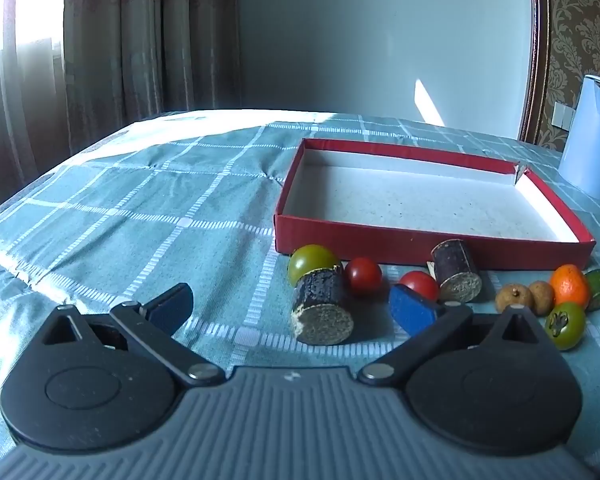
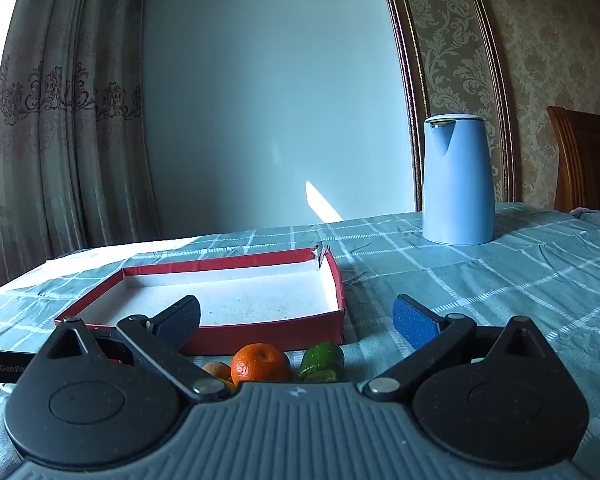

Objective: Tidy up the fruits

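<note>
**A:** What does each of your cameras take in?

**B:** My left gripper is spread wide and holds nothing, blue ribbed pads apart over a teal checked tablecloth. Its view shows the whole row of fruit lying in front of a shallow red cardboard box with a white, speckled floor. From left: a smooth green tomato, a dark-barked sugarcane piece with a pale fibrous cut end, two glossy red cherry tomatoes, and a second cane piece touching the box wall.

**A:** And further right?

**B:** Two rough brown longans, a tangerine, a small lime-green fruit behind it, and a green tomato showing its dark calyx.

**A:** What does the right camera see?

**B:** My right gripper is also wide open and empty. Only the tangerine, the green fruit and part of one longan show, just beyond the gripper body. This view gives the tall, smooth blue kettle in full, standing well behind the box, whose far corner is torn.
</note>
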